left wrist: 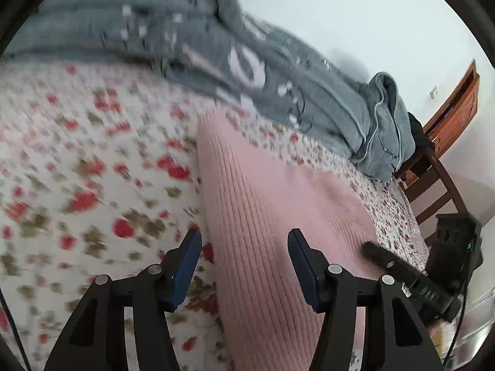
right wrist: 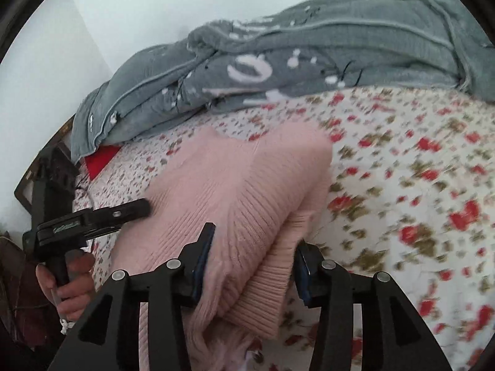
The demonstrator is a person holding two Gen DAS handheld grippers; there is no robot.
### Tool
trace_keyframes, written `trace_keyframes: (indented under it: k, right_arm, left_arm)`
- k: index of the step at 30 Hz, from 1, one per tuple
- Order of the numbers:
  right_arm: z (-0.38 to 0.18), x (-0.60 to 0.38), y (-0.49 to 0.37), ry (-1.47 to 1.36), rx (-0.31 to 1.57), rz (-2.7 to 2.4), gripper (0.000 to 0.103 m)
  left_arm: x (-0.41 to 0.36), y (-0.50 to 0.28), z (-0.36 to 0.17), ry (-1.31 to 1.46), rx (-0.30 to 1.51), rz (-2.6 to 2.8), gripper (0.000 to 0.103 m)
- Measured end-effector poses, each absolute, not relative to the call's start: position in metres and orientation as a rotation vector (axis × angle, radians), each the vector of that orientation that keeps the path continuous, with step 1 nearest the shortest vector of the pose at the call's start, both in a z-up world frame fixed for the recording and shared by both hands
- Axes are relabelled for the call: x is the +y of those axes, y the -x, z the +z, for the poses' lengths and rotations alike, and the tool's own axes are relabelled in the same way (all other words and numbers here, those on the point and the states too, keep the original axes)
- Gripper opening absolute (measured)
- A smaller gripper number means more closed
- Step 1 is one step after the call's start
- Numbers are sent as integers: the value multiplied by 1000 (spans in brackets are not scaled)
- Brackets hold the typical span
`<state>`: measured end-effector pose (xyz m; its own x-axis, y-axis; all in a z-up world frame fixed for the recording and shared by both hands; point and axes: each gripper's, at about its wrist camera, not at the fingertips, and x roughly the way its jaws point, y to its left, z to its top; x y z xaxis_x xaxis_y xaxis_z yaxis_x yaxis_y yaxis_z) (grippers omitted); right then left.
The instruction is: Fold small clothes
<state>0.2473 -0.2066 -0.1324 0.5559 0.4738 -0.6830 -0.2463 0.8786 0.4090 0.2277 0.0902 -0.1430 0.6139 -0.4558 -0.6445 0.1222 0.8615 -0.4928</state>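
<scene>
Right gripper [right wrist: 250, 259]: jaws around folded pink ribbed knit sweater [right wrist: 247, 179]; grip uncertain.
Left gripper [left wrist: 244, 266]: jaws apart, empty.
Progress: sweater folded on floral bedsheet [right wrist: 417, 170]; final tidying apparently remains.

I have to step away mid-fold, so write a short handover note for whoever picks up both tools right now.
Left tool: open, nothing between its fingers, hovering over the near edge of the pink knit sweater.
Right tool: jaws around the sweater's folded ribbed edge; a firm pinch is not clear.
Sweater lies on the floral bedsheet, already folded over at least once. The grey blanket is bunched behind it.
Left: finish and flatten the fold.
</scene>
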Motion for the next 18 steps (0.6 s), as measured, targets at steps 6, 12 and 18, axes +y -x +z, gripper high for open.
trace_keyframes:
  k: [6, 12, 18]
  right_arm:
    - [-88, -219, -216, -257, 663, 407, 45]
    - [-123, -177, -209, 6, 754, 403, 20]
    - [-139, -189, -219, -31, 805, 382, 19]
  left_arm:
    - [73, -200, -119, 312, 684, -399, 61]
    - [39, -205, -158, 102, 761, -281, 70]
    - [59, -213, -171, 248, 810, -345, 75]
